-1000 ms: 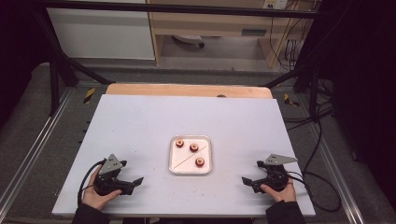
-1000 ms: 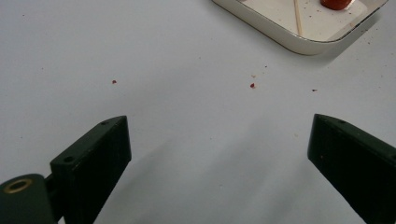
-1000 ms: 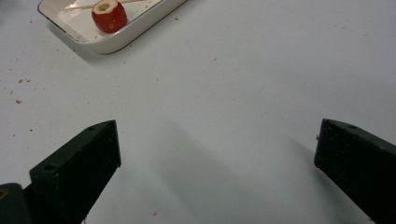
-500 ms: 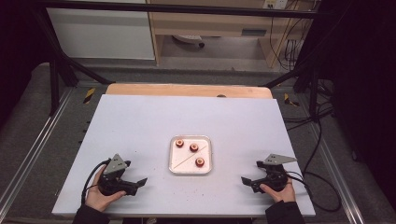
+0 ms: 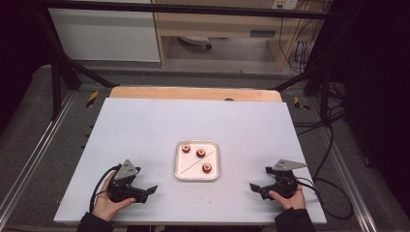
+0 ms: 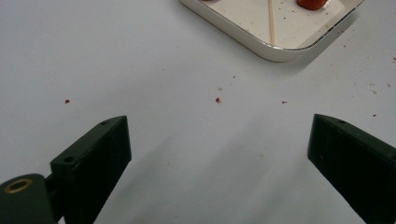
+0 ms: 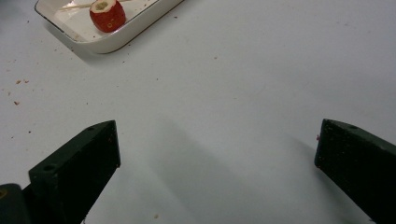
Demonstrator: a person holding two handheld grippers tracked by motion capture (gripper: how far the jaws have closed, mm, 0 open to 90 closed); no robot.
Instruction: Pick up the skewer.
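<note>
1. The left hand (image 5: 107,202) comes in from the bottom edge of the high view and grips the left gripper (image 5: 145,192) low over the tabletop (image 5: 145,125).
2. The left gripper's jaws stand wide apart with nothing between them, pointing to the person's right.
3. The right hand (image 5: 286,198) holds the right gripper (image 5: 255,187) near the front edge.
4. Its jaws are also spread wide and empty, pointing to the person's left.
</note>
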